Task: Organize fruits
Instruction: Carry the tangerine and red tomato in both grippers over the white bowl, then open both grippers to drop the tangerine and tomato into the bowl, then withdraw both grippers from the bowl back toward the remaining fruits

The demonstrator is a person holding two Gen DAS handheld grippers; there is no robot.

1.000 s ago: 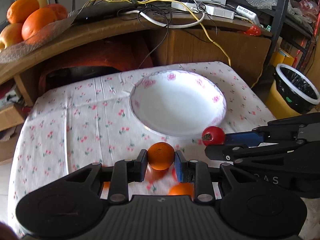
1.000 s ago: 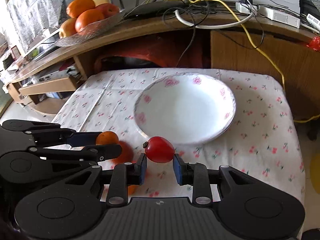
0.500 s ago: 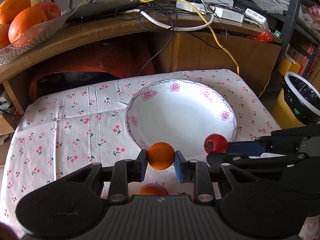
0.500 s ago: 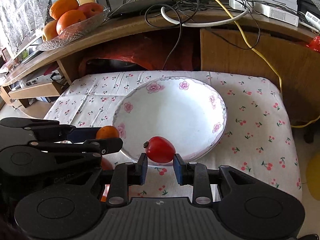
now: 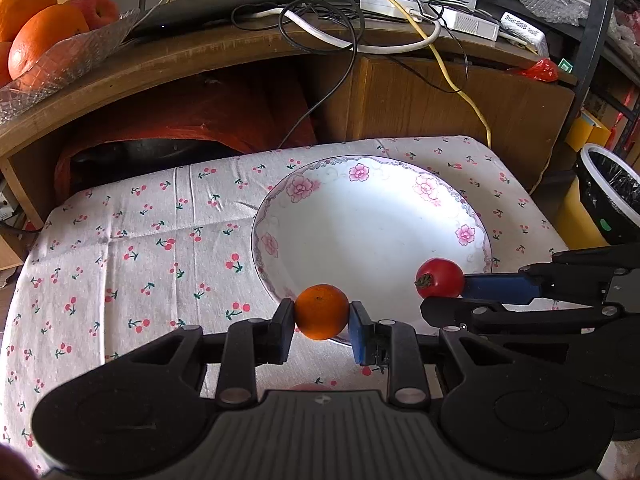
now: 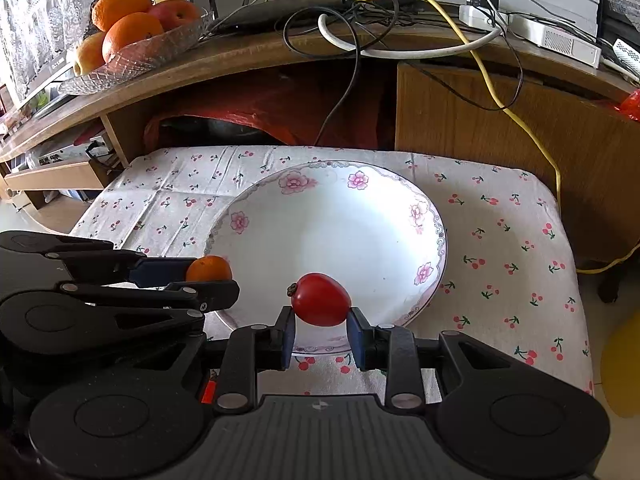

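Two fruits are seen held aloft in the left wrist view: a small orange [image 5: 321,311] is clamped between the fingers of the left gripper [image 5: 321,326], over the near rim of the flowered plate [image 5: 436,184], and a red tomato [image 5: 439,278] is pinched at the tip of the right gripper [image 5: 444,292], which enters from the right side – over the plate's near right part. The plate is set on a cherry-print cloth [image 5: 140,248].

In the right wrist view the tomato [image 6: 320,299] is gripped between the right gripper's [image 6: 321,326] fingers above the plate's [image 6: 400,184] near edge, while the left gripper [image 6: 208,280] is seen at the left – closed on the orange [image 6: 209,268], by the plate's left rim. A glass dish of oranges [image 6: 132,54] is seen on the wooden shelf [image 6: 248,52] behind
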